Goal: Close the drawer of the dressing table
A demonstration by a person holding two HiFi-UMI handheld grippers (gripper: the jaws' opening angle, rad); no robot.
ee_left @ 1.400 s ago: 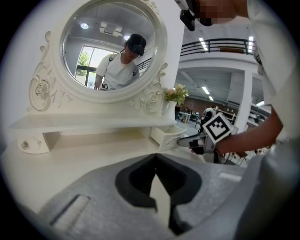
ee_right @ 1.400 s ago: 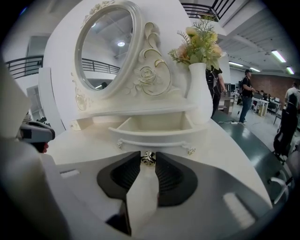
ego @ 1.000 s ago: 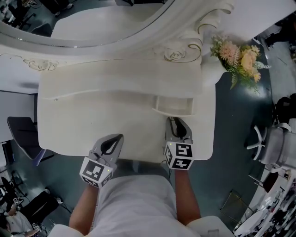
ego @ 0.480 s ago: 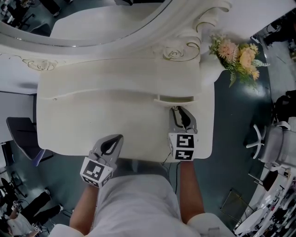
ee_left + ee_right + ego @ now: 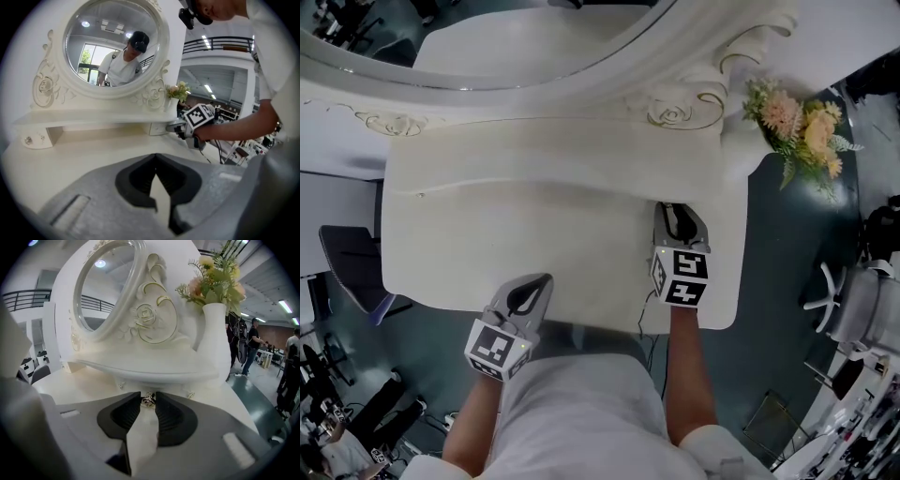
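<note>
The shelf (image 5: 154,371) overhangs low, so beneath it there is little headroom. My right claw (image 5: 148,397) fills that slot, and the drawer front (image 5: 166,384) with its knob (image 5: 148,401), pinched at my jaw tips, closes the way ahead. At the shelf's right end the vase (image 5: 215,338) of flowers blocks passage. Above the shelf the mirror (image 5: 516,28) and its carved frame wall off the back. In front of the shelf the tabletop (image 5: 487,244) is a wide open lane, reaching my left claw (image 5: 154,157) at the front edge, well apart from the shelf.

Left claw (image 5: 540,281) closed, held back; right claw (image 5: 677,210) reaches forward, pinching a knob (image 5: 148,400).
</note>
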